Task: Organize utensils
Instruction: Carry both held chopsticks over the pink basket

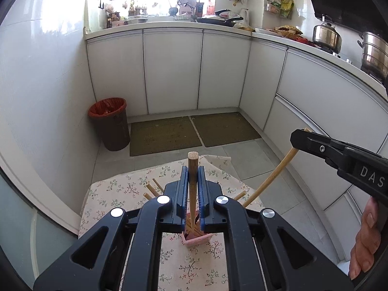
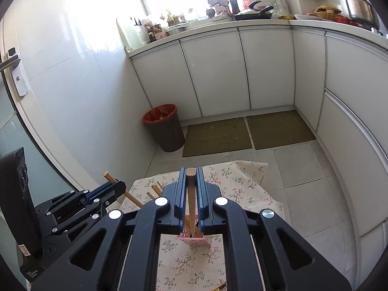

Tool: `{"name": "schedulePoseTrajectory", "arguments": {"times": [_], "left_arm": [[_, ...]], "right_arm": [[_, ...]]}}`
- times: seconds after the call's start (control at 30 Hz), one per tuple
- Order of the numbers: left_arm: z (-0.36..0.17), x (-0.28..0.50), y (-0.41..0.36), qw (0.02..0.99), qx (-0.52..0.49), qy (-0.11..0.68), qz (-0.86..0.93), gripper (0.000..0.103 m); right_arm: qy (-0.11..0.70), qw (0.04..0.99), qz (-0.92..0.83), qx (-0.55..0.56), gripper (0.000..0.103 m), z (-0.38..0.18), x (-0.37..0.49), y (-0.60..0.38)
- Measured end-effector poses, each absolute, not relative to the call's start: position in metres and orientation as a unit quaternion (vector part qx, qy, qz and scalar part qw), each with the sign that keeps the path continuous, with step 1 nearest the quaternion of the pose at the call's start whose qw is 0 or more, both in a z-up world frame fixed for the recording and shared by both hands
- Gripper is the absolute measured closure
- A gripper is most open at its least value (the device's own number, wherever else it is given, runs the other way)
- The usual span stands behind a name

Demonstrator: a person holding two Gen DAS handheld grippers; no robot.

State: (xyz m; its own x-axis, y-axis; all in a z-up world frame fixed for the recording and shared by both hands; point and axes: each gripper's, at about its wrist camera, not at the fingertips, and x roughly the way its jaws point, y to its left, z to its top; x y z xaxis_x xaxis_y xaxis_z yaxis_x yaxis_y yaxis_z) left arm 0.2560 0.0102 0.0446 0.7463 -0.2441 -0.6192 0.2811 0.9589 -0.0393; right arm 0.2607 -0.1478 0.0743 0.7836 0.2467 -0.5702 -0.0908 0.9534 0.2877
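My left gripper [image 1: 193,169] is shut on a wooden chopstick [image 1: 192,194] that stands upright, its lower end in a small pink holder [image 1: 197,239] on the floral tablecloth [image 1: 116,194]. My right gripper [image 2: 191,173] is shut on another wooden chopstick [image 2: 191,201], its tip also in the pink holder [image 2: 194,240]. Several more chopsticks [image 1: 151,190] lean out of the holder. In the left wrist view, the right gripper [image 1: 299,137] shows at right, holding its chopstick [image 1: 274,177]. In the right wrist view, the left gripper [image 2: 114,185] shows at left.
The small table stands in a kitchen with white cabinets [image 1: 172,70]. A brown bin with a red liner [image 1: 110,123] and two floor mats [image 1: 194,133] lie beyond it. Loose chopsticks [image 2: 218,287] lie at the table's near edge. Pots [image 1: 327,36] sit on the right counter.
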Motion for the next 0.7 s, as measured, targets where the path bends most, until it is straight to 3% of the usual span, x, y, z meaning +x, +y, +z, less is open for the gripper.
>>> {"name": "schedulePoseTrajectory", "arguments": {"times": [0.13, 0.17, 0.23, 0.7], "left_arm": [[0.018, 0.272, 0.009, 0.926, 0.027, 0.349, -0.14, 0.094], [0.01, 0.275, 0.008, 0.921, 0.028, 0.359, -0.146, 0.08], [0.004, 0.275, 0.013, 0.922, 0.019, 0.359, -0.144, 0.062], [0.019, 0.266, 0.058, 0.939, -0.04, 0.325, -0.102, 0.059]], "right_arm": [[0.331, 0.931, 0.09, 0.123, 0.095, 0.054, 0.279, -0.147], [0.334, 0.93, 0.089, 0.122, 0.095, 0.05, 0.282, -0.147], [0.341, 0.927, 0.089, 0.126, 0.095, 0.042, 0.289, -0.147], [0.366, 0.917, 0.097, 0.124, 0.094, 0.005, 0.315, -0.129]]}}
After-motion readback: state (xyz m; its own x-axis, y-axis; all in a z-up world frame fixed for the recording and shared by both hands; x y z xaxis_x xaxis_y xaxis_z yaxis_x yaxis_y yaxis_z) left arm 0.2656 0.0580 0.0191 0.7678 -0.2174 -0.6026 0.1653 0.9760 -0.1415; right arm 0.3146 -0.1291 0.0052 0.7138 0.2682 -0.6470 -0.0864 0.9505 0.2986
